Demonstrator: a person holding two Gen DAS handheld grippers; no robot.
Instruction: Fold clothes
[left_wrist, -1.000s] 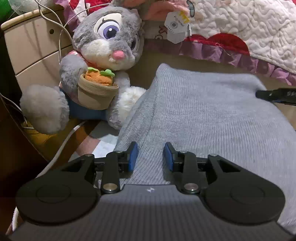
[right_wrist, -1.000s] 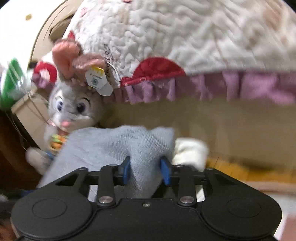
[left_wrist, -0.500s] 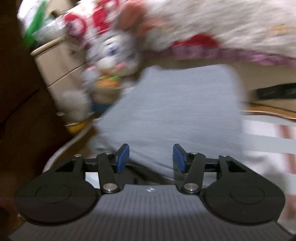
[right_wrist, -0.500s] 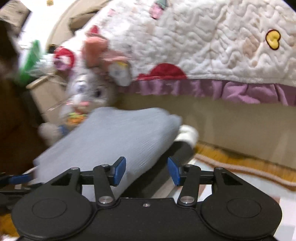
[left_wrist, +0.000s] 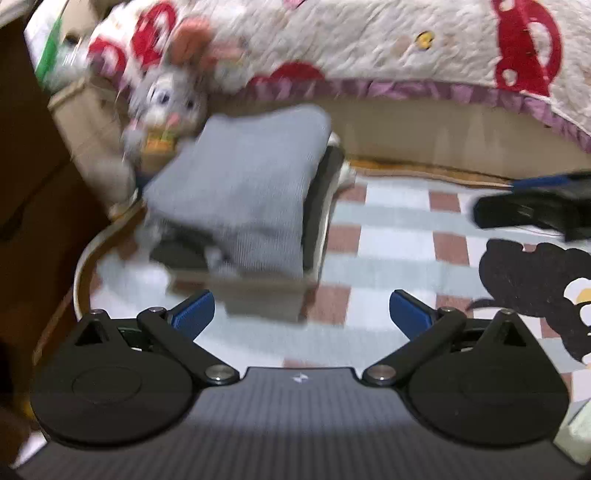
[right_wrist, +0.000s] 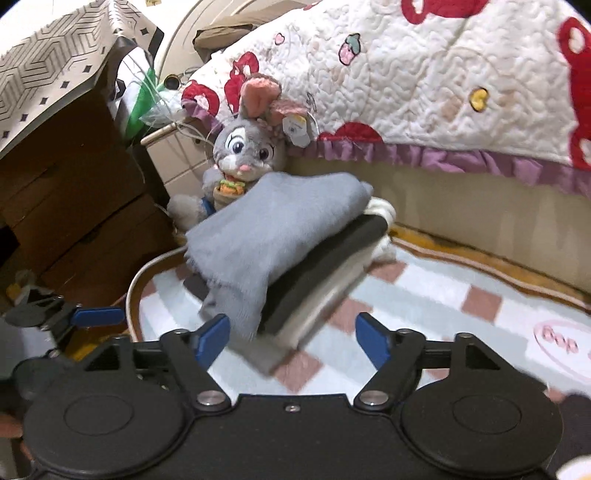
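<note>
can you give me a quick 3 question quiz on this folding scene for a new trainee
1. True or false: the right gripper grips the grey sweater.
2. What lies directly under the grey sweater? A) a dark folded garment B) the plush rabbit C) the bare rug
3. Fill in: the left gripper has its jaws ____.

Key: 1 false; 2 A; 3 open

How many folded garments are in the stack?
3 visible: grey knit sweater on top, black garment beneath, cream garment at the bottom; more may be hidden.
</note>
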